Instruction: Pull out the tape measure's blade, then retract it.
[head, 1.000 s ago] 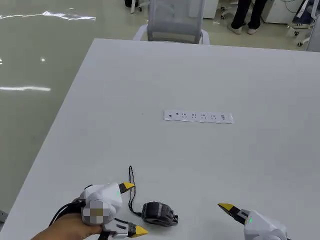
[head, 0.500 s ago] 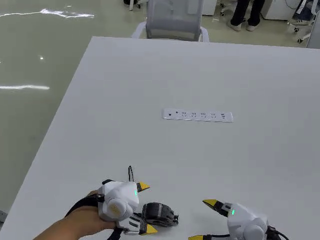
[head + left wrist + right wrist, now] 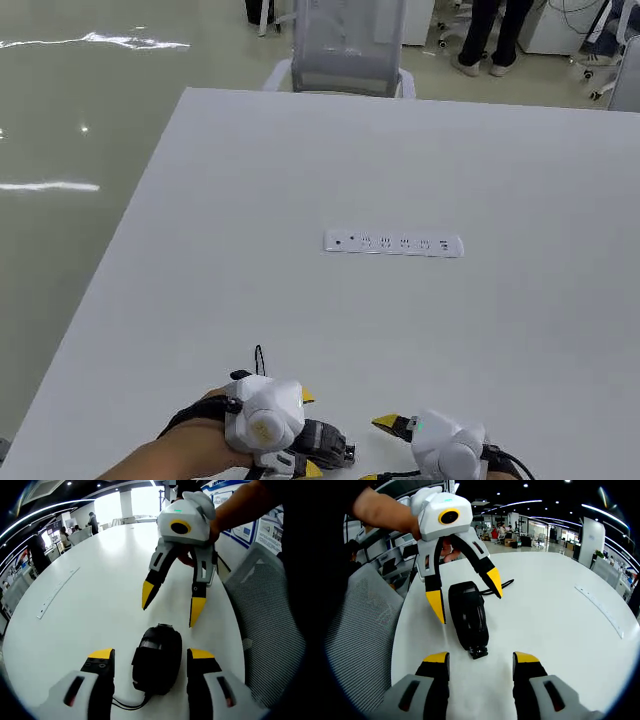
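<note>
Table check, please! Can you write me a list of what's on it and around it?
Surface: white table, smooth.
Job's things: black tape measure lying at the near edge, blade not pulled out.
Clutter: white power strip, mid-table.
Grippers: left gripper open, jaws either side of the tape measure; right gripper open, facing its blade end.
Cables: thin black cord trailing from the tape measure.
Surroundings: grey chair at the far edge, people standing beyond.

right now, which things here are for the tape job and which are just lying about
For the job:
tape measure
left gripper, open, jaws either side of the tape measure
right gripper, open, facing it

Lying about:
power strip, mid-table
chair, at the far end
</note>
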